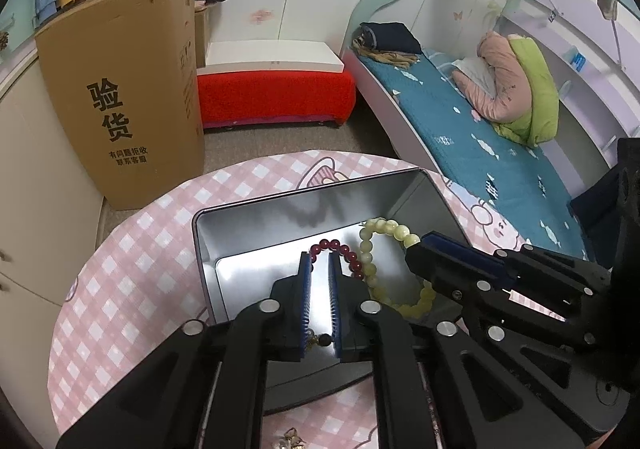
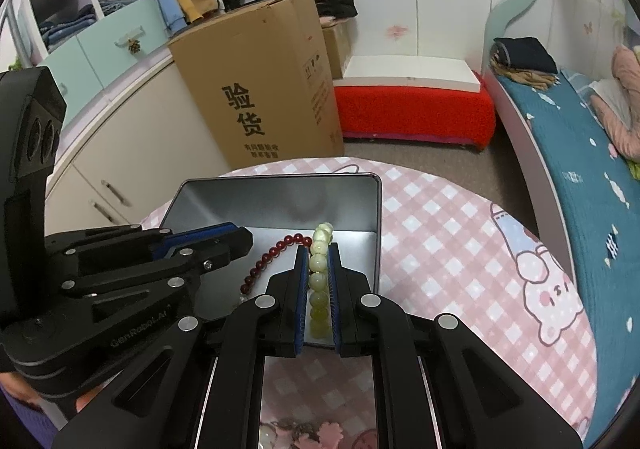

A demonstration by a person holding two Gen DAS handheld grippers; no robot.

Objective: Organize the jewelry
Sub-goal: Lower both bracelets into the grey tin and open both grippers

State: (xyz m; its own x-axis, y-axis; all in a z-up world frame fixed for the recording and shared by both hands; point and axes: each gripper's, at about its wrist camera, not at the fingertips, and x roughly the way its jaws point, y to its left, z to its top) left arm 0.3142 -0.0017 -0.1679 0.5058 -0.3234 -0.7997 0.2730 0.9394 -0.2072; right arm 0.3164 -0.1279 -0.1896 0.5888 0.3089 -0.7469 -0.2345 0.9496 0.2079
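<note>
Bracelets lie inside the open metal tin on the bench. The left hand-held gripper is over the red bead bracelet, jaws slightly apart; whether it grips cannot be told. The right hand-held gripper is clamped on the pale green bracelet over the tin. Judged step: placing. The next move calls for releasing. A cardboard box stands behind; each gripper crowds the other.

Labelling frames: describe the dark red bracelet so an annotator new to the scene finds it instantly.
Find the open metal tin on the pink checked tablecloth. Two bead bracelets lie inside; the dark red bracelet sits toward the tin's middle, at the left gripper. Its beads are smaller and garnet-coloured, unlike the pale yellow-green bracelet beside it.
</note>
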